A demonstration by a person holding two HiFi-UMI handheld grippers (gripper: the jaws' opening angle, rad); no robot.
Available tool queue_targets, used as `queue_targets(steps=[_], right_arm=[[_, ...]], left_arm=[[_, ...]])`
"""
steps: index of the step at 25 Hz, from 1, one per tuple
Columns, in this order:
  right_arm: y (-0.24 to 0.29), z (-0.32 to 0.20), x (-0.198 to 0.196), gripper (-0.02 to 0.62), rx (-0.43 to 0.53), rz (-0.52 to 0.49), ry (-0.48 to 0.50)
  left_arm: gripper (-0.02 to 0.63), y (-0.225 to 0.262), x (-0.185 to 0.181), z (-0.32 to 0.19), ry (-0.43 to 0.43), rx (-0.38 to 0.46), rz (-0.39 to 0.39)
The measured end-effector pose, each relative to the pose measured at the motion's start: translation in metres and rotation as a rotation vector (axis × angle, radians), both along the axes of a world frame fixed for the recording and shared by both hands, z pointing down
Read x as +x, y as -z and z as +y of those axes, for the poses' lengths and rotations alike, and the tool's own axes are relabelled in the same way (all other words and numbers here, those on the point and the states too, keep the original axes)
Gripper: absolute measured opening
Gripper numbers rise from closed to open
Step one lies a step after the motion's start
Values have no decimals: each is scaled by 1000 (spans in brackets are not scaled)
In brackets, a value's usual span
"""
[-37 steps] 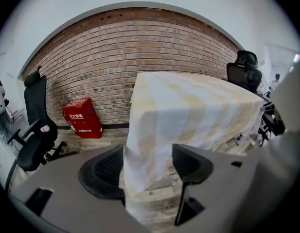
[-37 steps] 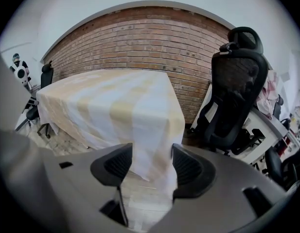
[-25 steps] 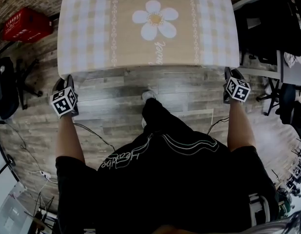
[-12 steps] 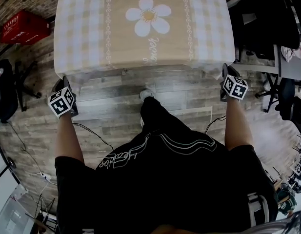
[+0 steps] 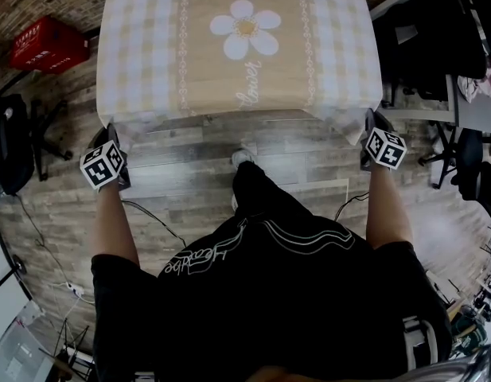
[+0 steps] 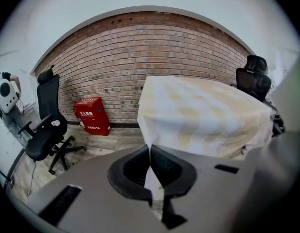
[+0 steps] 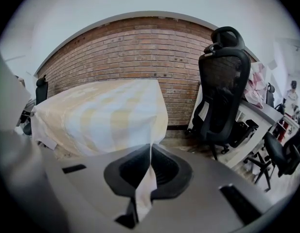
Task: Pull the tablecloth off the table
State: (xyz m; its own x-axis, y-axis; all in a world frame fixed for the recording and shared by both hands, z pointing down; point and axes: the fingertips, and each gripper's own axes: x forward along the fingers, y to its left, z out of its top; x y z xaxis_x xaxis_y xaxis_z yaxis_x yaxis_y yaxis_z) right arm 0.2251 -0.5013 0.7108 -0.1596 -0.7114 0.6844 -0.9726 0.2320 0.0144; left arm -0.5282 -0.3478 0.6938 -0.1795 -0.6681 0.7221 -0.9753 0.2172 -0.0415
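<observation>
A beige and white checked tablecloth (image 5: 241,46) with a daisy print covers the table in front of me. My left gripper (image 5: 112,134) is at the cloth's near left corner and my right gripper (image 5: 371,122) at its near right corner. In the left gripper view the jaws (image 6: 150,152) are shut on a thin fold of the tablecloth (image 6: 203,110), which runs up from between them. The right gripper view shows the same: the jaws (image 7: 150,152), which have just been closing, pinch a strip of the tablecloth (image 7: 101,115). The table beneath is hidden.
A red box (image 5: 46,42) stands by the brick wall (image 6: 130,57) at the far left. A black office chair (image 5: 10,142) is on the left. Black chairs and a desk (image 5: 436,46) crowd the right side. Cables (image 5: 150,213) lie on the wooden floor near my feet.
The cloth's near corners are now drawn out toward both grippers, and its near edge is puckered there. Both grippers stay close to where they were.
</observation>
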Motion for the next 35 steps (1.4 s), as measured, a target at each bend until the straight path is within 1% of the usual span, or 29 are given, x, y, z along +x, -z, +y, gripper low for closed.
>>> queue_targets(steps=[6, 12, 20, 26, 31, 35], right_arm=[[23, 7, 1, -2, 41, -6, -7], [47, 12, 1, -2, 100, -72, -43], [84, 17, -8, -2, 166, -85, -32], [102, -9, -19, -2, 186, -103, -31], [117, 8, -10, -2, 207, -112, -59], [132, 2, -17, -2, 231, -132, -54]], left_arm=[[5, 19, 2, 3, 5, 39, 29], [5, 45, 8, 3, 20, 104, 52], [5, 81, 17, 5, 4, 166, 61], [5, 100, 9, -15, 46, 199, 126], [5, 121, 21, 2, 40, 229, 118], [5, 133, 25, -2, 32, 253, 125]])
